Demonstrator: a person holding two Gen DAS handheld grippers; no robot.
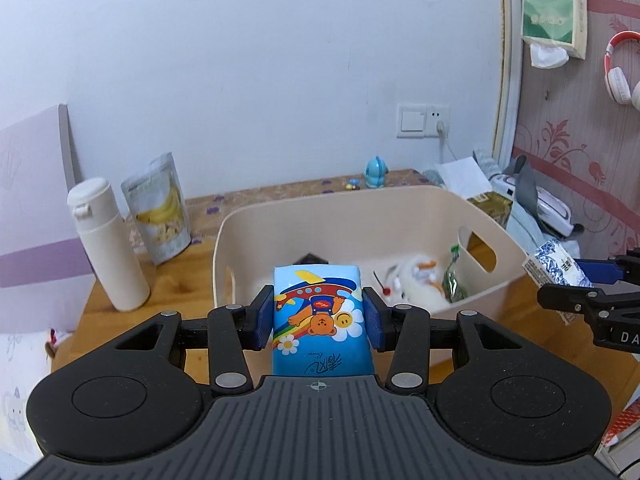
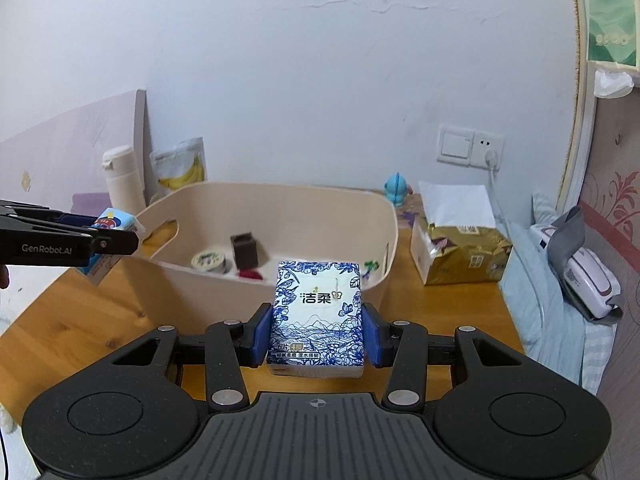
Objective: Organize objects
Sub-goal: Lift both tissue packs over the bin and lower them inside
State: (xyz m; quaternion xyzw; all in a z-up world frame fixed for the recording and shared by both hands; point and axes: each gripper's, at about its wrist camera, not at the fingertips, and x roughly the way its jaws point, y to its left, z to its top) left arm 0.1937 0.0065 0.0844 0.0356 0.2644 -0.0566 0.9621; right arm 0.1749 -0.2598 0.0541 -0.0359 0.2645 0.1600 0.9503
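Note:
My left gripper [image 1: 319, 316] is shut on a blue cartoon bear tissue pack [image 1: 320, 316], held above the near rim of the beige storage bin [image 1: 360, 208]. My right gripper [image 2: 318, 330] is shut on a blue-and-white floral tissue pack [image 2: 318, 312], held just before the bin's [image 2: 280, 196] near wall. The right gripper [image 1: 576, 292] with its floral pack [image 1: 556, 268] shows at the right edge of the left wrist view. The left gripper [image 2: 116, 240] with the bear pack [image 2: 116, 218] shows at the bin's left end in the right wrist view. The bin holds several small items.
On the wooden table [image 2: 80, 320] stand a white bottle [image 1: 106, 244] and a banana snack bag [image 1: 160, 208] left of the bin. A gold tissue box [image 2: 460, 256] and a blue toy [image 2: 396, 188] are to its right. A bed with a pink-and-white device [image 2: 580, 280] lies further right.

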